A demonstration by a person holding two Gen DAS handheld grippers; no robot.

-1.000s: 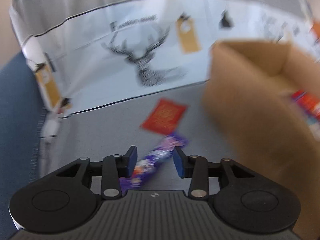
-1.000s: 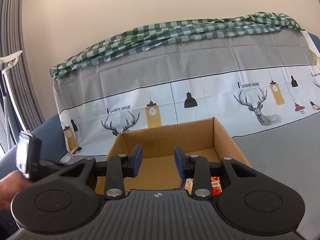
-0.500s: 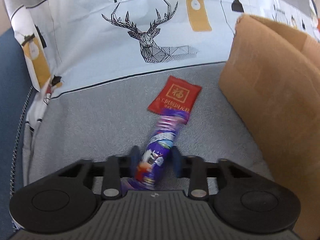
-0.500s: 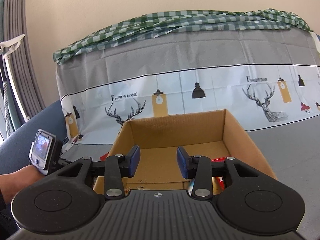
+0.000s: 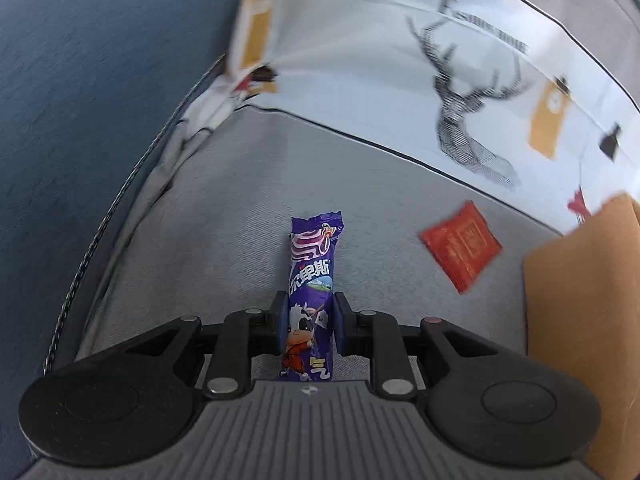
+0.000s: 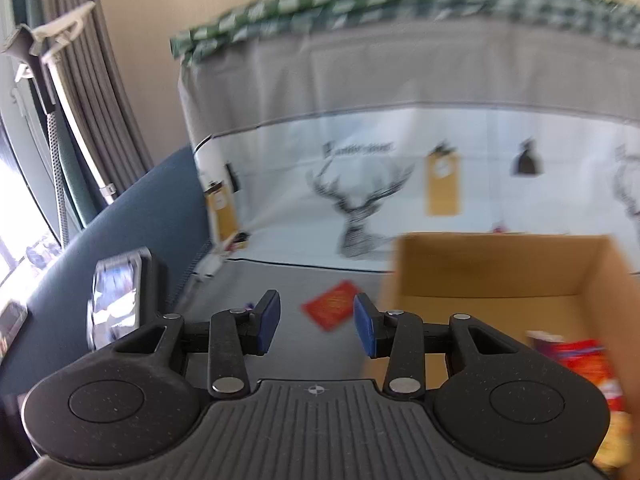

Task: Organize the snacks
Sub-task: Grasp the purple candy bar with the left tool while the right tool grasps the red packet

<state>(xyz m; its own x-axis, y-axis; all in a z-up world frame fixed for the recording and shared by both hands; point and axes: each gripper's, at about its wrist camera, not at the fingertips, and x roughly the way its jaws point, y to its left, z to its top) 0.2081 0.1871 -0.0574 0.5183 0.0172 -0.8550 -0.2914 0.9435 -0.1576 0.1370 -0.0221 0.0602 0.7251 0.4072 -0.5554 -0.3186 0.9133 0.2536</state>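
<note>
My left gripper (image 5: 307, 328) is shut on a long purple snack bar (image 5: 312, 280) with a cartoon cow, holding it by its near end; the far end points forward over the grey cloth. A flat red packet (image 5: 461, 246) lies on the cloth to the right, also visible in the right wrist view (image 6: 332, 309). The open cardboard box (image 6: 492, 276) stands at right with red and yellow snack packs (image 6: 580, 364) inside; its side shows in the left wrist view (image 5: 588, 320). My right gripper (image 6: 315, 326) is open and empty, above the cloth left of the box.
A blue sofa arm (image 5: 80, 120) runs along the left. A deer-print cloth (image 6: 400, 184) covers the backrest, with a green checked cloth (image 6: 360, 4) on top. The left gripper's screen (image 6: 116, 304) shows at left. Curtains (image 6: 88, 80) hang far left.
My left gripper has closed on the purple bar and swung left with it, away from the red packet. My right gripper has swung left, from facing into the box to facing the red packet.
</note>
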